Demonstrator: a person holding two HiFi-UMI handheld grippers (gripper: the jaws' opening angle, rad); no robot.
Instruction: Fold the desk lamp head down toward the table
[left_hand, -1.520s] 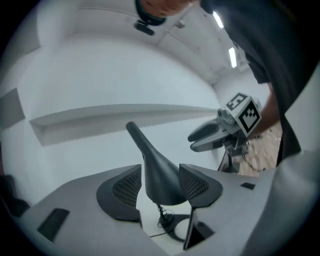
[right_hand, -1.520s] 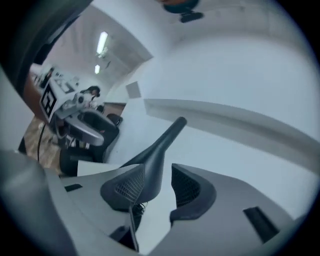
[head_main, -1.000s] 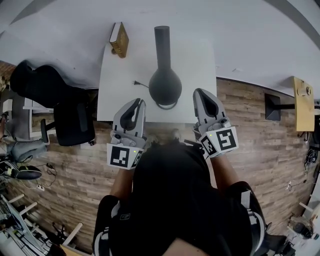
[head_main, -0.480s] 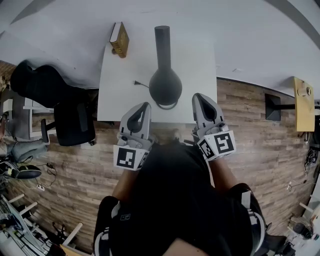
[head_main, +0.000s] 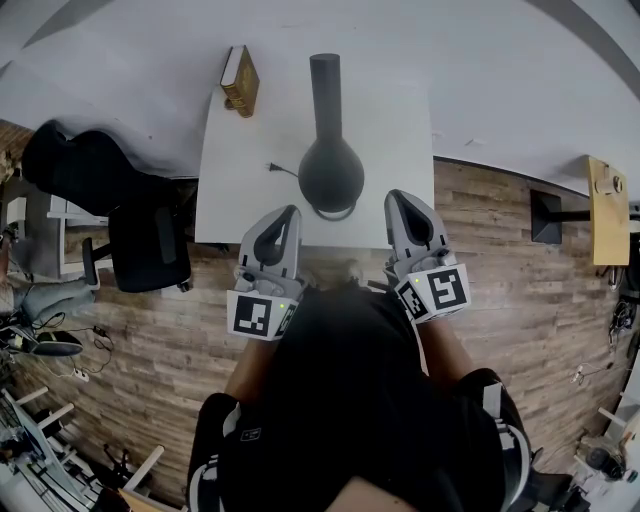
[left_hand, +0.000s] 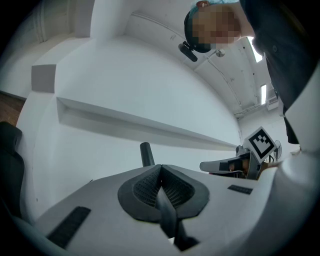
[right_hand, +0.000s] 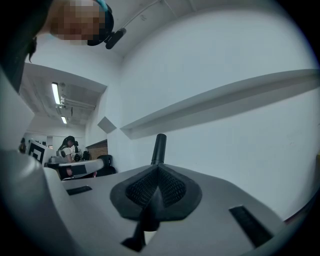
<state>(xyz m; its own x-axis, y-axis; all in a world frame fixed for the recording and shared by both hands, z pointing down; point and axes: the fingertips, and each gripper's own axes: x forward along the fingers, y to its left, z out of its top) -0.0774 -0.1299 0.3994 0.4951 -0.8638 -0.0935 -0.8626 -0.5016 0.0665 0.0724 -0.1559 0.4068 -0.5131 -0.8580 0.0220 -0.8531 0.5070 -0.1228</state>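
Observation:
The black desk lamp (head_main: 329, 172) stands on a white table (head_main: 240, 190), with its bulbous body near the front edge and its long straight neck (head_main: 324, 85) reaching away toward the wall. My left gripper (head_main: 290, 210) is shut and empty, hovering at the table's front edge just left of the lamp. On the other side my right gripper (head_main: 397, 193) is likewise shut and empty. In the left gripper view the left gripper (left_hand: 160, 167) has its pads pressed together, with the lamp's tip (left_hand: 145, 153) beyond. In the right gripper view the right gripper (right_hand: 158, 167) is also shut, with the lamp's neck (right_hand: 159, 148) rising behind it.
A small wooden box (head_main: 238, 79) sits at the table's far left corner. The lamp's cord (head_main: 280, 168) trails left from its base. A black office chair (head_main: 148, 243) stands left of the table, and a wooden stand (head_main: 606, 205) is far right. A white wall lies behind the table.
My left gripper has shifted slightly right toward the lamp and its jaws have closed. The right gripper has barely moved. The lamp is unchanged.

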